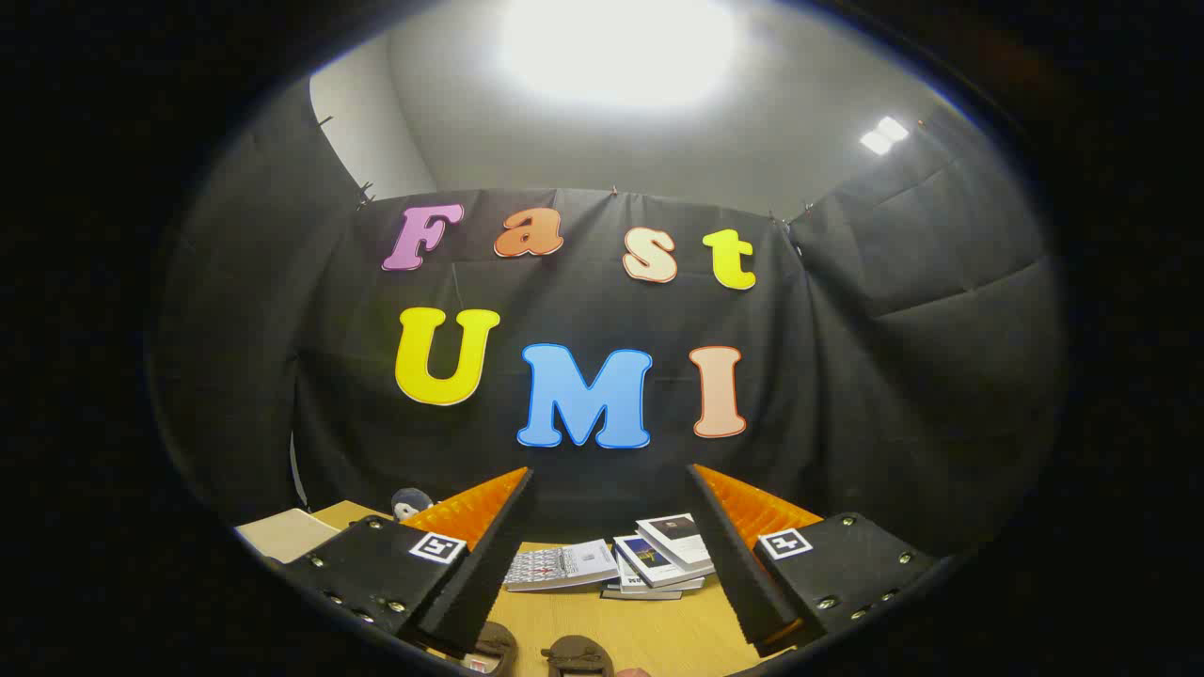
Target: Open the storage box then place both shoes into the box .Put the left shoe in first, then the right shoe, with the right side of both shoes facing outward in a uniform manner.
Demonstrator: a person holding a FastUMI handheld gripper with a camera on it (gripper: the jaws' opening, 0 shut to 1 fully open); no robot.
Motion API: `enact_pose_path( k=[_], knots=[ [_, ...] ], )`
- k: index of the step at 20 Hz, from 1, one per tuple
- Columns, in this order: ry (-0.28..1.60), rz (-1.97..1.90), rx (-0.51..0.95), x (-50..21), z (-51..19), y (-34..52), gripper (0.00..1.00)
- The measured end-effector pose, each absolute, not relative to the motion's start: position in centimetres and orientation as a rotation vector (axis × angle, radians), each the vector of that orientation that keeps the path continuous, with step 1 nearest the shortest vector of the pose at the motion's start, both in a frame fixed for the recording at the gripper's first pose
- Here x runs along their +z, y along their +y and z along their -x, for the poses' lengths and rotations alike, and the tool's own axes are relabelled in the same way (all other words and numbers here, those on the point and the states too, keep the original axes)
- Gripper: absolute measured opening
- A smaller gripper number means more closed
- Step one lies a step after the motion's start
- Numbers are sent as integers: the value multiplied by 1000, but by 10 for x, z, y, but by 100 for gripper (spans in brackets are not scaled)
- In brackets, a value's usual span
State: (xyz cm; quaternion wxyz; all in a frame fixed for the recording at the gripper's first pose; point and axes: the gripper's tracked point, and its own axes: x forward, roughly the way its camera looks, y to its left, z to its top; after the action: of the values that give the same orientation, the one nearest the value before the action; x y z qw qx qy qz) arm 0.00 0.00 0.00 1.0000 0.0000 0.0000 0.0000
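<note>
Gripper view looks level across a wooden tabletop [649,639] toward the booth's black cloth wall [894,376]. Nearest of all, the jaws [608,489] stand wide apart with nothing held between them; each finger [489,555] rises from its mount, and a small square marker [438,547] sits on each mount.

Low between the fingers, at the near edge of the tabletop, lie two brown shoes side by side: the left-hand shoe [496,647] is partly hidden behind the finger on that side, and the other shoe [576,653] lies just beside it, its rounded top showing. Both sit close under the jaws, untouched by either finger. A small pale patch shows just beside the second shoe; what it is cannot be told.

Farther on, toward the far edge of the tabletop, a booklet [561,564] lies flat, and next to it a loose stack of books [663,555] fans out, covers up. Off toward the far left corner a pale flat box [287,534] rests, and beside it a small dark rounded thing [410,503] peeks up, too small to identify.

Beyond the wall, a grey ceiling carries a large bright lamp [616,47].
</note>
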Motion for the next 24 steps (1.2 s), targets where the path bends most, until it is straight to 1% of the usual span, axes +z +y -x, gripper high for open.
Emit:
enact_pose_path(
  k=[19,24],
  knots=[
    [-20,13,46,-1,11,11,98],
    [3,-90,82,-11,16,21,98]
  ],
)
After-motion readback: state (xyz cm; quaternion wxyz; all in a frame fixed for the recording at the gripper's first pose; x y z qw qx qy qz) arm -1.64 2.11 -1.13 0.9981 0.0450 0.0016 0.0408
